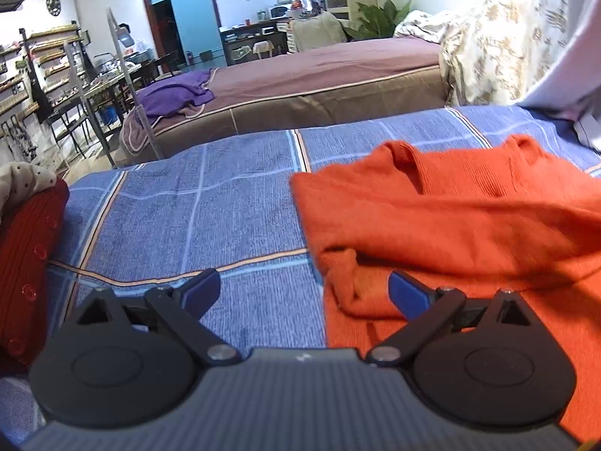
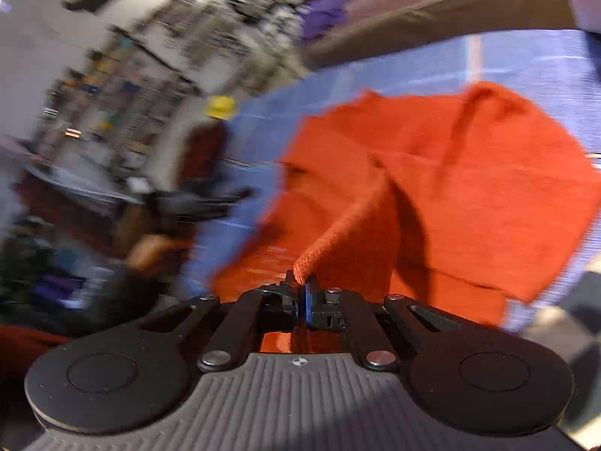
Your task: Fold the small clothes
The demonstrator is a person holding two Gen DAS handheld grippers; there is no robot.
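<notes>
The orange sweater (image 1: 450, 221) lies spread and partly folded on the blue checked bedsheet (image 1: 195, 203), towards the right and near side. One corner of it is lifted, pinched in the right tongs (image 2: 303, 285), whose jaws are closed tight on the knit. The left tongs (image 1: 304, 293) stand wide with nothing between them, above the sweater's left edge. A dark red buttoned garment (image 1: 26, 255) sits at the left. A brown bed (image 1: 319, 86) stands beyond.
</notes>
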